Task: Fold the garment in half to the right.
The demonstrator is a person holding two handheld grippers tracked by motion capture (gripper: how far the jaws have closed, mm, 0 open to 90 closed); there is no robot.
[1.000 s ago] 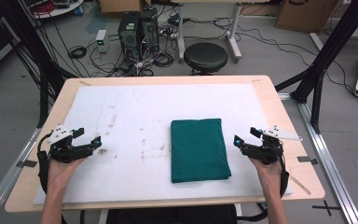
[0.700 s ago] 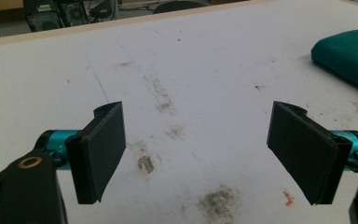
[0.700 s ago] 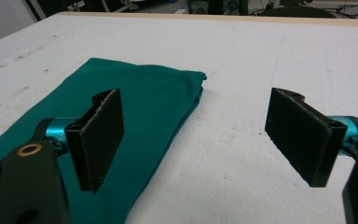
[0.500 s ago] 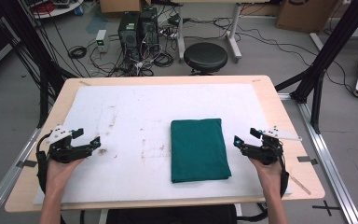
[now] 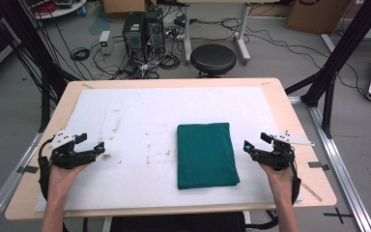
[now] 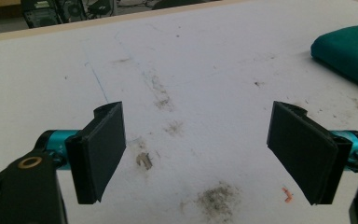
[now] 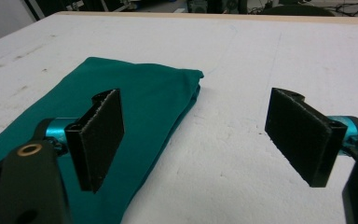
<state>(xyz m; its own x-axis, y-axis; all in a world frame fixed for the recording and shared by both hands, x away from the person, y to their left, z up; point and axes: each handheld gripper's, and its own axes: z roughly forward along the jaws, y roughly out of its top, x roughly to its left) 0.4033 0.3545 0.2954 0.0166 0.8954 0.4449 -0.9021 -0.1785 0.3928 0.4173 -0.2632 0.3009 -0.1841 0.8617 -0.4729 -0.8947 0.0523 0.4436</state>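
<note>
Right gripper point(image 5: 249, 149): jaws standing wide apart, gripping nothing — hovering just beside the folded green cloth point(image 5: 206, 154), off its right edge.
Cloth position: lying flat on the white mat point(image 5: 140, 121), right of centre, folded into a neat rectangle, short edge facing the person.
Cloth handling: judging it soft, light and limp — several layers, likely sagging and unfolding if lifted by one corner.
Grip point: near right corner or right edge, pinching all layers together.
Left gripper point(image 5: 98, 148): jaws likewise spread, empty, well apart from the cloth over stained mat.
Table point(image 5: 290, 111): wooden rim showing around the mat.
</note>
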